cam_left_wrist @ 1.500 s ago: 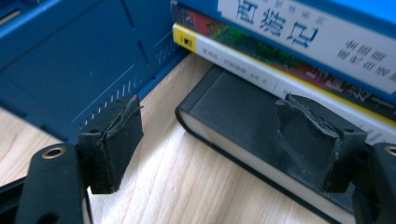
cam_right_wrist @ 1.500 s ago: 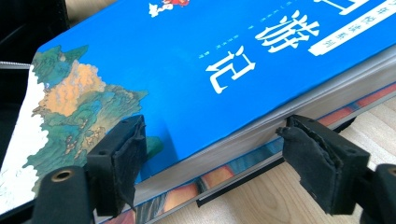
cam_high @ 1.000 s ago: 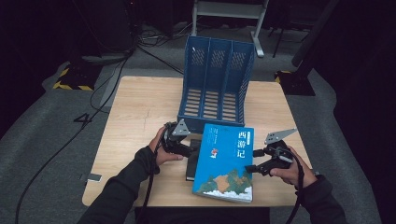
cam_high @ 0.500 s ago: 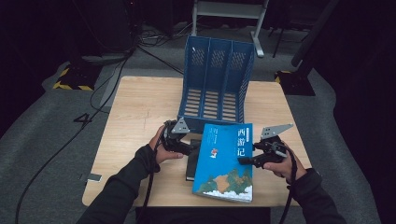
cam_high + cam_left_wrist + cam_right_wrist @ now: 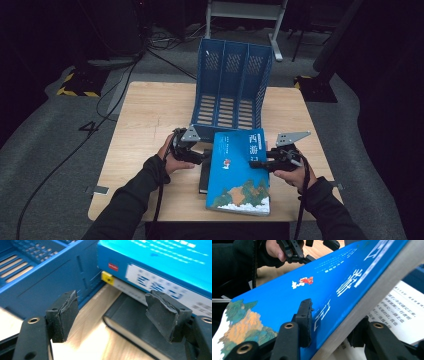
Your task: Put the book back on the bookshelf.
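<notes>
A blue book [image 5: 237, 172] with a painted cover lies near the table's front, on top of a black book [image 5: 203, 177]. My right gripper [image 5: 255, 162] is shut on the blue book's right edge. In the right gripper view one jaw presses the cover [image 5: 312, 295] and the other sits under the page block, with a printed page [image 5: 402, 312] showing below. My left gripper [image 5: 200, 156] stands open at the books' left side. In the left gripper view its jaws straddle the black book's corner [image 5: 130, 315], below the blue book's spine [image 5: 160, 262].
A blue three-slot file rack [image 5: 232, 85] lies on its back just behind the books, and its wall [image 5: 37, 272] is close to my left jaw. Bare wooden table [image 5: 150, 115] spreads to the left and the right.
My right gripper has moved inward onto the blue book's right edge and its jaws now clamp it. The left gripper has barely shifted.
</notes>
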